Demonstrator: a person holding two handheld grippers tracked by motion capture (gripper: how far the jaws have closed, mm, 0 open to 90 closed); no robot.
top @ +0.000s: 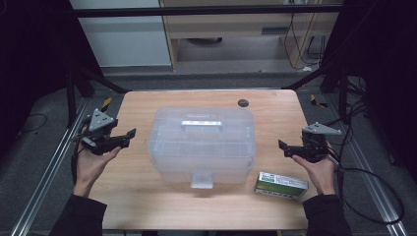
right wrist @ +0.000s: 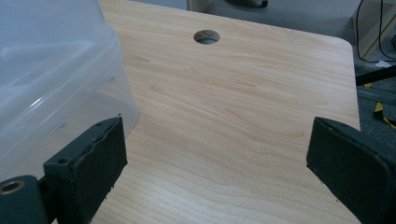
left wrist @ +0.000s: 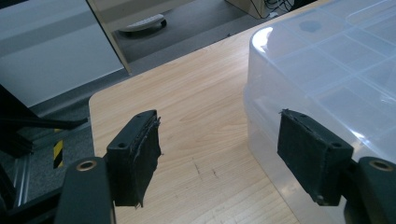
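Nearest me, a green-and-white carton (top: 281,186) lies flat on the near right part of the wooden table (top: 147,206), just right of the clear plastic storage box (top: 201,145) and close to my right hand (top: 319,172). The box sits mid-table, lid down, its front latch (top: 202,179) toward me and its handle (top: 201,124) on top. My left gripper (top: 127,137) hovers just left of the box, jaws spread wide with nothing between them; in the left gripper view one pad (left wrist: 312,154) stands in front of the box wall (left wrist: 261,116). My right gripper (top: 284,148) hangs to the box's right, jaws likewise wide apart and empty, over bare wood.
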